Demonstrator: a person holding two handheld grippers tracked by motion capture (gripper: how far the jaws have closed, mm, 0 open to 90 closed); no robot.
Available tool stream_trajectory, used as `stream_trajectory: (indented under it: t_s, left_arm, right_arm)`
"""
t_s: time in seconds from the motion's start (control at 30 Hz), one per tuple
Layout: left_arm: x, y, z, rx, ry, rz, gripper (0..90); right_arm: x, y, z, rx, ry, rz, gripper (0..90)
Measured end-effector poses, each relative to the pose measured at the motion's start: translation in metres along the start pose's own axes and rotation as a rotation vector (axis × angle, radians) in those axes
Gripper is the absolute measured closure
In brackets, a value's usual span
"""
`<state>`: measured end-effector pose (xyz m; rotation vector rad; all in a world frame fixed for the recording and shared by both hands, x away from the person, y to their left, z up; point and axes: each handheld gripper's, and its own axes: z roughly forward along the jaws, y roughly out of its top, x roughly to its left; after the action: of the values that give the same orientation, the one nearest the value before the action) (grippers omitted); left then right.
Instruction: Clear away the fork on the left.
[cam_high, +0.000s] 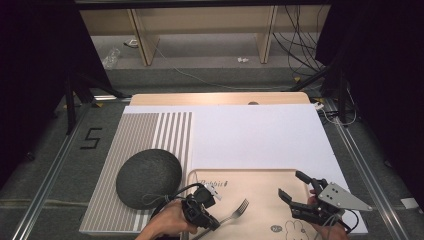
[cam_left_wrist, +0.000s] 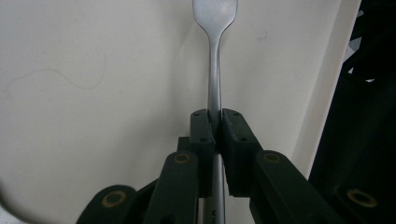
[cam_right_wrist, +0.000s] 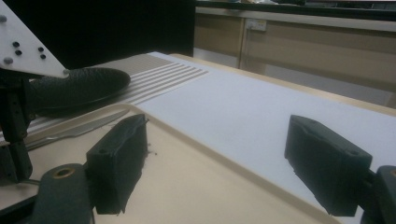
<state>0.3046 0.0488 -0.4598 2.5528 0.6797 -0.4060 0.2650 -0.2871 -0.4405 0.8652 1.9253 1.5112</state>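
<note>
Beige tray (cam_high: 260, 176), white sheet (cam_high: 260, 135), striped mat (cam_high: 150, 130), grey floor (cam_high: 200, 75)

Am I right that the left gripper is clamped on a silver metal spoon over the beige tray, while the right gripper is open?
Not quite: the left gripper is clamped on a silver metal fork, tines visible in the high view. It is over the beige tray, and the right gripper is open.
</note>
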Motion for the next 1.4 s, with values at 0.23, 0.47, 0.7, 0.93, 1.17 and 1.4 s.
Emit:
stream_trajectory:
  t_s: [0.23,0.47,0.7,0.93,1.17,1.4]
  left_arm:
    - [0.000,-0.001,0.008,0.039,0.018,-0.002,82.8]
    - [-0.002,0.000,0.007,0.020,0.055,0.006,73.3]
    - [-0.015,0.006,0.005,-0.056,0.102,0.058,55.1]
    - [-0.021,0.007,0.012,-0.099,0.108,0.098,75.5]
    - [-0.024,0.008,0.020,-0.103,0.108,0.129,88.5]
    - [-0.022,0.008,0.025,-0.094,0.136,0.115,89.2]
  right_arm:
    - [0.000,0.000,-0.001,0.002,0.001,-0.002,22.0]
    - [0.000,0.000,-0.001,0.003,0.003,-0.006,22.0]
    - [0.001,0.000,-0.001,0.002,0.005,-0.013,22.1]
    - [0.001,0.000,-0.001,0.004,0.006,-0.014,22.1]
    - [0.001,0.000,-0.001,0.003,0.007,-0.016,22.1]
    - [0.001,0.000,-0.001,0.003,0.008,-0.015,22.1]
